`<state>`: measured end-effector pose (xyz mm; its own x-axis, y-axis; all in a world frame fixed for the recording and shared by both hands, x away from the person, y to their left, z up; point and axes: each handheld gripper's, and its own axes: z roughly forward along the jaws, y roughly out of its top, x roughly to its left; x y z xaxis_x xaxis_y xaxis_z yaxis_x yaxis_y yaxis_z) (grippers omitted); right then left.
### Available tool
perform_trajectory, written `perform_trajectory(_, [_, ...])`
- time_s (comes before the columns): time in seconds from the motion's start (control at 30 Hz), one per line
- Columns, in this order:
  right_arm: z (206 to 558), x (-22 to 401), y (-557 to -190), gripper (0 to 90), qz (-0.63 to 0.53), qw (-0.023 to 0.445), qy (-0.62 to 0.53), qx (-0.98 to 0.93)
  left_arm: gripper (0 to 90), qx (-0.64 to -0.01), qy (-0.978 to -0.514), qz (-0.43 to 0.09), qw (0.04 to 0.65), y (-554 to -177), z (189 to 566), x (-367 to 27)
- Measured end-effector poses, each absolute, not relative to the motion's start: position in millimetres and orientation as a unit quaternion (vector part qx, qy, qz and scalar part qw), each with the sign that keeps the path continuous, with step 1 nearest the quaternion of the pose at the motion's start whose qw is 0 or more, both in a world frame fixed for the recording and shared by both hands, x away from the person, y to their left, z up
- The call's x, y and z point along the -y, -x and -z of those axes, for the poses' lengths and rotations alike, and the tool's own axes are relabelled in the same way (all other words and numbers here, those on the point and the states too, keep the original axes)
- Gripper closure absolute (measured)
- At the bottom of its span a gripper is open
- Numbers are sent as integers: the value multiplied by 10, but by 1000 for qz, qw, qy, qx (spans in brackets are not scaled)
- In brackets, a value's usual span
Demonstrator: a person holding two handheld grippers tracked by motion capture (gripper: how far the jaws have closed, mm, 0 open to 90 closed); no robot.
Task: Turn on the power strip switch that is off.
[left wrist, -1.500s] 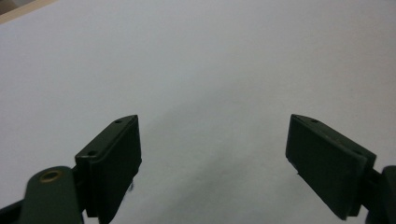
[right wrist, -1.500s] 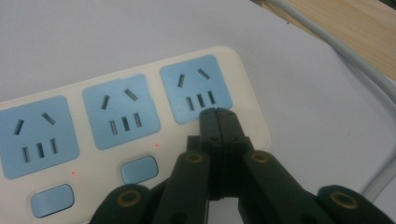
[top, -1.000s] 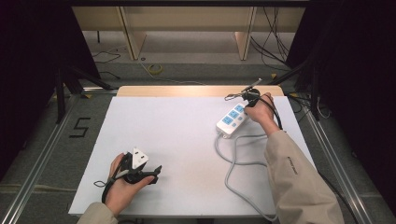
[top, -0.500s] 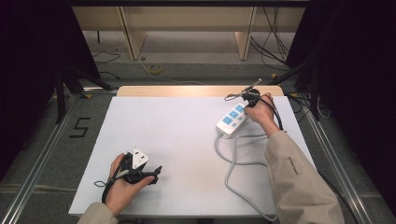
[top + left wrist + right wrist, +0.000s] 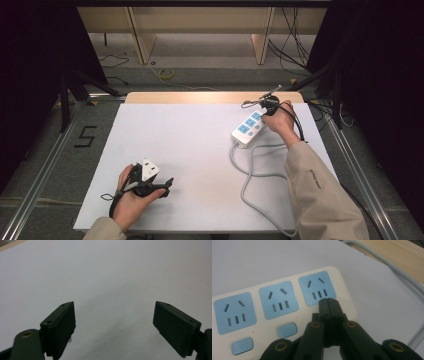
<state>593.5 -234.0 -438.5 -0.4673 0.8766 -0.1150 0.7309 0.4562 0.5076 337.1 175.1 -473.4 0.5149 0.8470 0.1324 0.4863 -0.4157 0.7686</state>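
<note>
No change since a second ago: right gripper [image 5: 329, 301] stays closed, empty, tips over strip [image 5: 287, 302] end switch; left gripper [image 5: 115, 322] wide, idle. Press likely underway.

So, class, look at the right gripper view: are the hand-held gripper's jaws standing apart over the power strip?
No: the right hand-held gripper has its jaws pressed together, nothing between them, tips over the power strip by a blue socket.

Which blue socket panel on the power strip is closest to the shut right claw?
The end socket panel, farthest from the cable end of the power strip; the right claw tips reach its lower edge.
</note>
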Motion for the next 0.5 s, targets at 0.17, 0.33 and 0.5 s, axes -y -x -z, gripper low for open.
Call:
perform_trajectory(0.17, [4348, 2347, -5916, 900, -205, 185, -481, -832, 179, -418, -799, -262, 345, -3371, 4734, -1746])
perform_trajectory(0.33, [4304, 2344, -5886, 900, -207, 183, -477, -834, 178, -417, -799, -262, 345, -3371, 4732, -1740])
perform_trajectory(0.5, [4272, 2347, -5856, 900, -211, 182, -476, -834, 179, -417, -799, -262, 345, -3372, 4733, -1736])
